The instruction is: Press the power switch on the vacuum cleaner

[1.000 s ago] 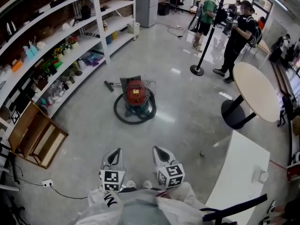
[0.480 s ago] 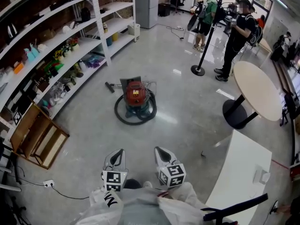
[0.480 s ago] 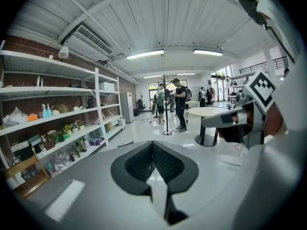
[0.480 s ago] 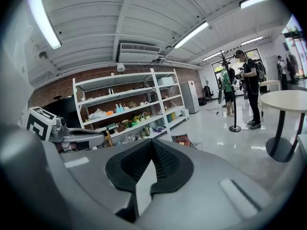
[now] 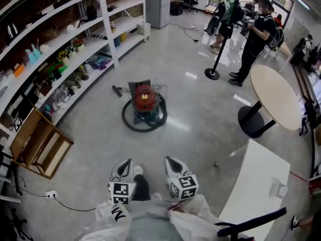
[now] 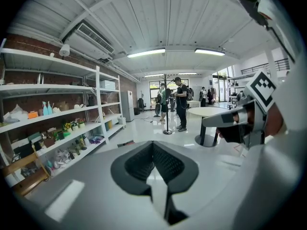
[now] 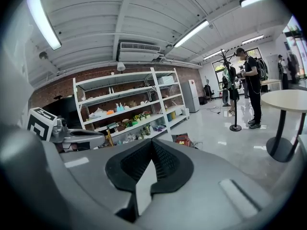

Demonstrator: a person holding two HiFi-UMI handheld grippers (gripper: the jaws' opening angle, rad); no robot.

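The vacuum cleaner point(image 5: 144, 100) is a red canister with a black hose coiled round its base, standing on the grey floor well ahead of me. Part of it shows past the jaws in the right gripper view point(image 7: 183, 139). My left gripper point(image 5: 124, 163) and right gripper point(image 5: 169, 160) are held side by side low in the head view, far short of the vacuum cleaner. Both are shut with nothing between the jaws; their black pads meet at the tips point(image 6: 153, 143) point(image 7: 152, 142). I cannot make out the power switch from here.
White shelving point(image 5: 65, 49) full of small items runs along the left. A wooden crate point(image 5: 37, 144) leans at its foot. A round table point(image 5: 273, 97) and a white counter point(image 5: 256, 185) stand to the right. A barrier post point(image 5: 212, 73) and people stand beyond.
The person's foot has stepped forward between the grippers. The grippers stay shut and side by side. People at the back have shifted.
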